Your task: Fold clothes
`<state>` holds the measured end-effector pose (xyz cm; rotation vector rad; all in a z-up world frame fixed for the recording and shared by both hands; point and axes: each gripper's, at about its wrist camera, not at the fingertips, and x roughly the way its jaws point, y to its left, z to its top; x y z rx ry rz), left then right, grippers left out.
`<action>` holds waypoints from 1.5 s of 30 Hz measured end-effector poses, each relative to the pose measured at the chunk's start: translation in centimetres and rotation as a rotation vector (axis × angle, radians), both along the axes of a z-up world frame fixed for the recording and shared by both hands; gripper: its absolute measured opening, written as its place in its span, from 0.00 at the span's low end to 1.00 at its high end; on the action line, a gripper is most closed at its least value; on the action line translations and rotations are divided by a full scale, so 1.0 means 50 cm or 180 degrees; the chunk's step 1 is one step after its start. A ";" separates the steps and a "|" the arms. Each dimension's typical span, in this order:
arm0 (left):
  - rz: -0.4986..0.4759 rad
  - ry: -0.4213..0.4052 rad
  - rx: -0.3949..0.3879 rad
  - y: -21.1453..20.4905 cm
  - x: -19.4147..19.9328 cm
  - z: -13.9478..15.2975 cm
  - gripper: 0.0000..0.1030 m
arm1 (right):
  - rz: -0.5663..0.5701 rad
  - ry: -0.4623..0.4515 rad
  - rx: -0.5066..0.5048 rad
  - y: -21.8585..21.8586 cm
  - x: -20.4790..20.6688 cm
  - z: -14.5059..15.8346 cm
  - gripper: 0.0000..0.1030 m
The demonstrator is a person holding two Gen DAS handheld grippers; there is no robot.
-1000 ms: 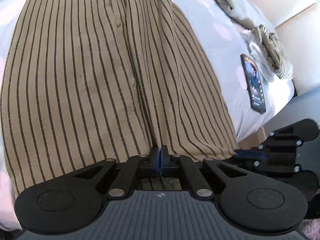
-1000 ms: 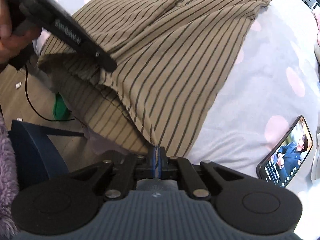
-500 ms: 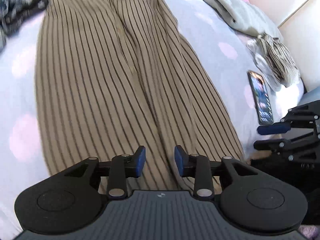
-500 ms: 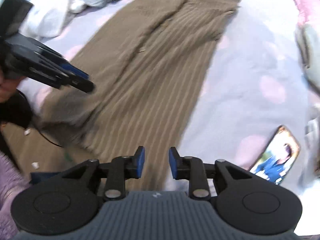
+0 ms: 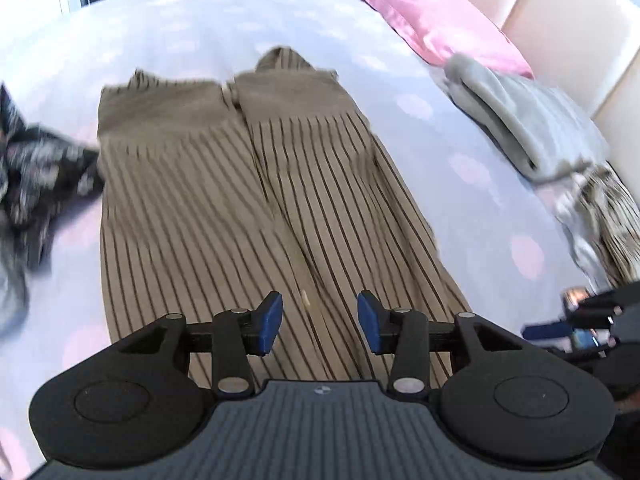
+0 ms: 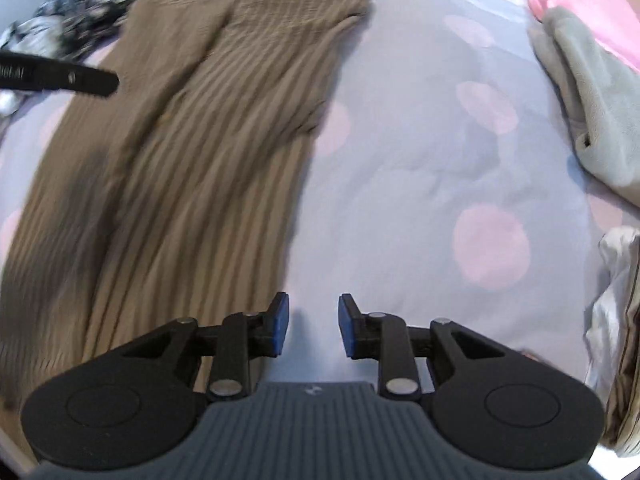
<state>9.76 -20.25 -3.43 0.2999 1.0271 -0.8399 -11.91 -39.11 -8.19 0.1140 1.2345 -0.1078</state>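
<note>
**Striped garment spread flat, both grippers above it with nothing held**

The brown striped garment (image 5: pixel 248 216) lies lengthwise on the pale bedsheet with pink dots (image 5: pixel 168 28), its plain brown band at the far end, toward 12 o'clock in the left wrist view. A centre seam runs down its middle, with a small pale button visible near the near end.

The left gripper (image 5: pixel 319 322) hangs over the near part of the garment, its jaws opening — the blue pads stand well apart and nothing is between them, only striped cloth below. The right gripper (image 6: pixel 313 325) sits at the garment's right edge, jaws moderately parted and empty; bare sheet shows in the gap, and the cloth spreads toward 10 o'clock.

In the right wrist view the left gripper's black finger enters at 9 o'clock, above the garment's left side.

A dark patterned cloth (image 5: pixel 36 176) lies at 9 o'clock of the garment, touching its edge. At 2 o'clock sit a folded grey garment (image 5: pixel 524 120) and, beyond it, a pink pillow (image 5: pixel 432 16). A crumpled pale striped cloth (image 5: pixel 608 220) lies at 3 o'clock — blurred.
</note>
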 end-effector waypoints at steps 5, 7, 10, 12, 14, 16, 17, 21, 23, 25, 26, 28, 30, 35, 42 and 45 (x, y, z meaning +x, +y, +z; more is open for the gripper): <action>0.0171 -0.0166 -0.0091 -0.054 0.117 -0.016 0.39 | -0.0209 -0.0071 0.0014 -0.046 0.067 0.003 0.29; 0.0301 -0.0242 -0.0139 -0.071 0.166 -0.024 0.39 | -0.0318 -0.0160 0.0062 -0.062 0.086 -0.001 0.29; 0.0431 -0.0240 -0.0228 -0.091 0.234 -0.042 0.40 | -0.0444 -0.0221 0.0216 -0.084 0.108 -0.011 0.29; 0.0449 -0.0263 -0.0251 -0.110 0.272 -0.053 0.40 | -0.0444 -0.0202 0.0312 -0.091 0.128 -0.018 0.29; 0.0395 -0.0295 -0.0235 -0.132 0.295 -0.062 0.40 | -0.0411 -0.0161 0.0390 -0.093 0.151 -0.025 0.29; 0.0338 -0.0326 -0.0220 -0.153 0.312 -0.071 0.40 | -0.0342 -0.0074 0.0404 -0.085 0.168 -0.036 0.29; 0.0310 -0.0341 -0.0212 -0.163 0.320 -0.075 0.40 | -0.0326 -0.0027 0.0409 -0.082 0.175 -0.042 0.29; 0.0341 -0.0307 -0.0221 -0.189 0.351 -0.099 0.40 | -0.0316 -0.0036 0.0396 -0.074 0.184 -0.051 0.07; 0.0378 -0.0227 -0.0303 -0.193 0.366 -0.110 0.22 | -0.0369 -0.0052 0.0403 -0.075 0.183 -0.047 0.00; 0.0426 -0.0156 -0.0420 -0.191 0.376 -0.118 0.00 | -0.0451 -0.0021 0.0340 -0.077 0.183 -0.045 0.00; 0.0455 -0.0176 -0.0487 -0.185 0.375 -0.116 0.00 | -0.0467 0.0029 0.0246 -0.078 0.182 -0.044 0.00; 0.0508 -0.0233 -0.0552 -0.171 0.376 -0.111 0.00 | -0.0470 0.0064 0.0152 -0.080 0.185 -0.050 0.00; 0.0597 -0.0255 -0.0528 -0.157 0.385 -0.114 0.00 | -0.0486 0.0065 0.0162 -0.085 0.186 -0.053 0.00; 0.0670 -0.0240 -0.0431 -0.148 0.397 -0.135 0.00 | -0.0548 -0.0053 0.0367 -0.098 0.190 -0.028 0.06; 0.0758 -0.0284 -0.0293 -0.167 0.391 -0.154 0.00 | -0.0468 -0.0018 0.0697 -0.090 0.197 -0.031 0.07; 0.0754 -0.0319 -0.0262 -0.159 0.379 -0.139 0.05 | -0.0391 0.0031 0.0594 -0.072 0.193 -0.053 0.07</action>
